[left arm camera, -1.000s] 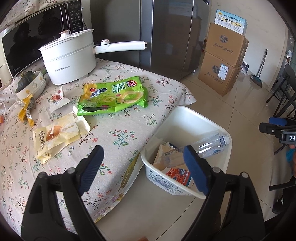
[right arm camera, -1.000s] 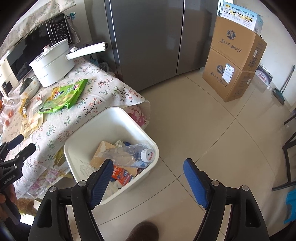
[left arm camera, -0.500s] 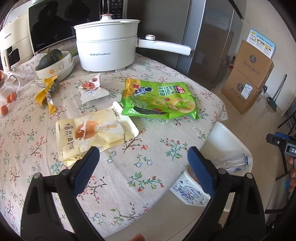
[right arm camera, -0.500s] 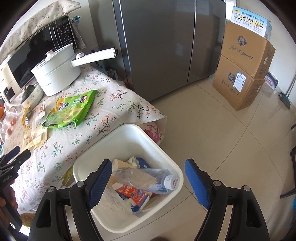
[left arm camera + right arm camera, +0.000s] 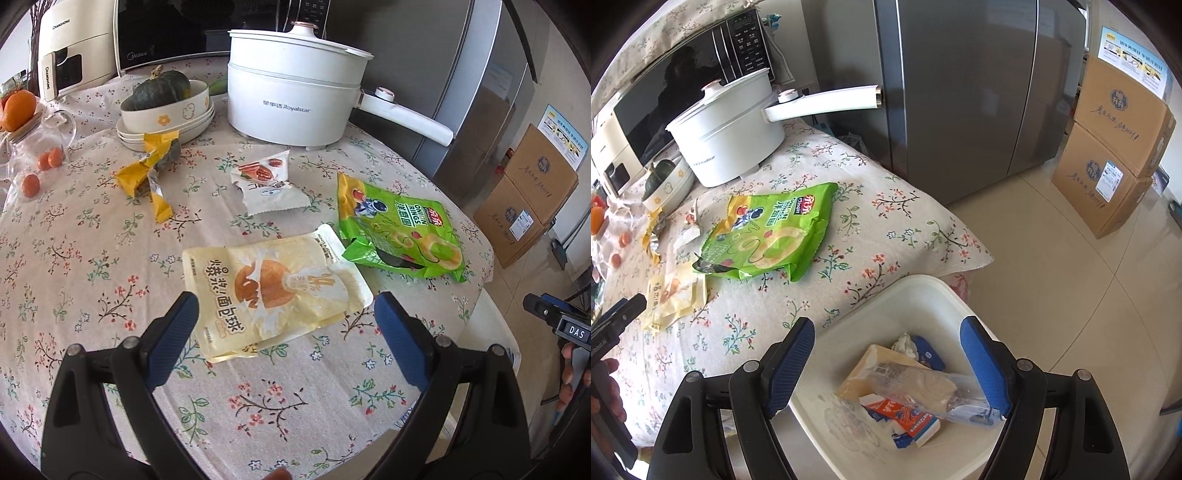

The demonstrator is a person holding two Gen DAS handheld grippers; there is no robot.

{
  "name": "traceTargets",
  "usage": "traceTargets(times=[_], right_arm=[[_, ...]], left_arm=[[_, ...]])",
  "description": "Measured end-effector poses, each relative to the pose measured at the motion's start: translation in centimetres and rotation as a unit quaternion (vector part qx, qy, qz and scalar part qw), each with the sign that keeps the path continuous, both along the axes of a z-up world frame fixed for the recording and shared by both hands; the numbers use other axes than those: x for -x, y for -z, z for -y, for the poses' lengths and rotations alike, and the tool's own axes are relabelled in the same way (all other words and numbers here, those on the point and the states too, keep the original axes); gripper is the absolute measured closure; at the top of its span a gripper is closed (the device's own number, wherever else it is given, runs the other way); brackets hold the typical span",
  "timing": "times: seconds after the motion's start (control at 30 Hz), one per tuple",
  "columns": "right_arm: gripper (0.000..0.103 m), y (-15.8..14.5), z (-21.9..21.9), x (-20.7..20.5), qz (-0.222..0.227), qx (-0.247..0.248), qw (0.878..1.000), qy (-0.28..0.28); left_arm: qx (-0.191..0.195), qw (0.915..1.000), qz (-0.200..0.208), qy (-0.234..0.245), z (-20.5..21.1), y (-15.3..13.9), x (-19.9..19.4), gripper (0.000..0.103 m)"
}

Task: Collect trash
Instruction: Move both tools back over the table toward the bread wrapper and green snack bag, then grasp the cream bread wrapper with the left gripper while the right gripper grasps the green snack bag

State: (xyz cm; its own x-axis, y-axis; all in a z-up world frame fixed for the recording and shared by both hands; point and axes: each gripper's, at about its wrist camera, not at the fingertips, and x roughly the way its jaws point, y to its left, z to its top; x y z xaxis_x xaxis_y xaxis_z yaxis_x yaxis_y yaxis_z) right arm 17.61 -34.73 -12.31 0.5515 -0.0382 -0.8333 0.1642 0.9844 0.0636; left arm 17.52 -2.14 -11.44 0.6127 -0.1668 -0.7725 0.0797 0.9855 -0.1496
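My left gripper (image 5: 284,321) is open and empty just above a pale yellow bread-ball bag (image 5: 273,288) on the floral tablecloth. A green onion-ring bag (image 5: 402,232) lies to its right, a torn white snack wrapper (image 5: 266,184) behind, and a yellow wrapper (image 5: 147,177) at the left. My right gripper (image 5: 886,362) is open and empty above the white trash bin (image 5: 916,291), which holds a clear plastic bottle (image 5: 934,387), a brown packet and a red-and-white carton. The green bag (image 5: 768,236) and the yellow bag (image 5: 672,295) also show in the right wrist view.
A white electric pot (image 5: 295,77) with a long handle, a bowl with a dark squash (image 5: 162,92), a glass jar with oranges (image 5: 33,147) and a microwave stand at the table's back. A steel fridge (image 5: 960,92) and stacked cardboard boxes (image 5: 1115,147) stand on the tiled floor.
My left gripper has swung left from the bin over the table and come down close to the yellow bag. My right gripper has moved forward and lower over the bin. Both stay open.
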Motion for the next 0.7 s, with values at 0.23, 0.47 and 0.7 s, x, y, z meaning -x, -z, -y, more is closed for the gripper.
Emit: traceTargets(times=[0.23,0.47,0.7], right_arm=[[0.02,0.7,-2.4,-2.9,0.001,-0.018,1.0,-0.002],[0.02,2.1,-4.6,-5.8,-0.005,-0.035,0.999,-0.001],[0.02,3.4,-5.6,-8.0,-0.005,-0.062,0.998,0.012]], left_arm=[[0.015,0.9993,-0.015,-0.03,-3.2,0.8,-1.4,0.007],[0.06,0.9957,-0.042,-0.056,-6.2,2.3,-2.9,0.009],[0.062,0.9947,-0.067,-0.049,-6.4,4.2,-4.1,0.023]])
